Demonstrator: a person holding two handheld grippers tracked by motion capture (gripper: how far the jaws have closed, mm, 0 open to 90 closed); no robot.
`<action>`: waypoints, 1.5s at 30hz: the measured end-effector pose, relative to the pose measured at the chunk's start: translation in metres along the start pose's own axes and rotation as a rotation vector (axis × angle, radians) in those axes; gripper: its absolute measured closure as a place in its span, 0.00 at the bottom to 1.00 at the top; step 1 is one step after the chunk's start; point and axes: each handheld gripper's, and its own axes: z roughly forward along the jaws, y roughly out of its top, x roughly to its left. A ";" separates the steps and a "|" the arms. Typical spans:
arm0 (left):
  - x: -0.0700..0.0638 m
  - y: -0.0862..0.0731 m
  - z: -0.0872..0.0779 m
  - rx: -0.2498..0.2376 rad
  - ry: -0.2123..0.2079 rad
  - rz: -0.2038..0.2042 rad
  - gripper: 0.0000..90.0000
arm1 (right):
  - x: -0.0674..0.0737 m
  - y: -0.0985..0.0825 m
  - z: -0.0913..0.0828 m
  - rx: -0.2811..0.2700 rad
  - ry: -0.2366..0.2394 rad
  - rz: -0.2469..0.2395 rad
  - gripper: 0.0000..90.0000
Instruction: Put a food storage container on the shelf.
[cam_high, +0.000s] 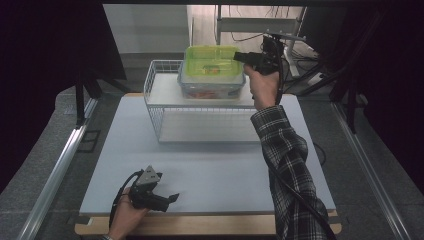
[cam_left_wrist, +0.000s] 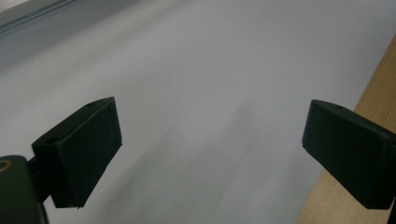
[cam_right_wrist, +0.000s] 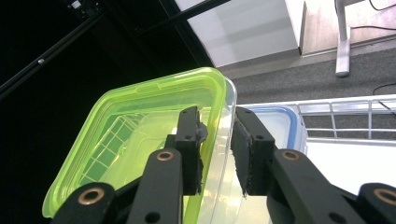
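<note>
Right gripper view: green-lidded box (cam_right_wrist: 140, 126) between right tongs (cam_right_wrist: 217, 154), unlabelled.

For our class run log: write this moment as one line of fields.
right gripper: open, jaws astride rim of green-lidded box | box: stacked on blue-lidded box, atop wire rack | left gripper: open, empty, over table
</note>
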 end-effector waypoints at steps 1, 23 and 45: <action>0.000 0.000 0.000 0.000 0.000 0.000 0.05 | 0.000 0.000 0.001 0.002 -0.004 -0.003 0.78; -0.001 0.000 0.001 0.001 0.011 0.006 0.05 | -0.005 -0.005 -0.016 0.025 0.058 -0.055 0.44; -0.002 -0.001 0.001 -0.012 0.024 0.021 0.04 | -0.014 -0.029 -0.056 0.070 0.083 -0.213 0.18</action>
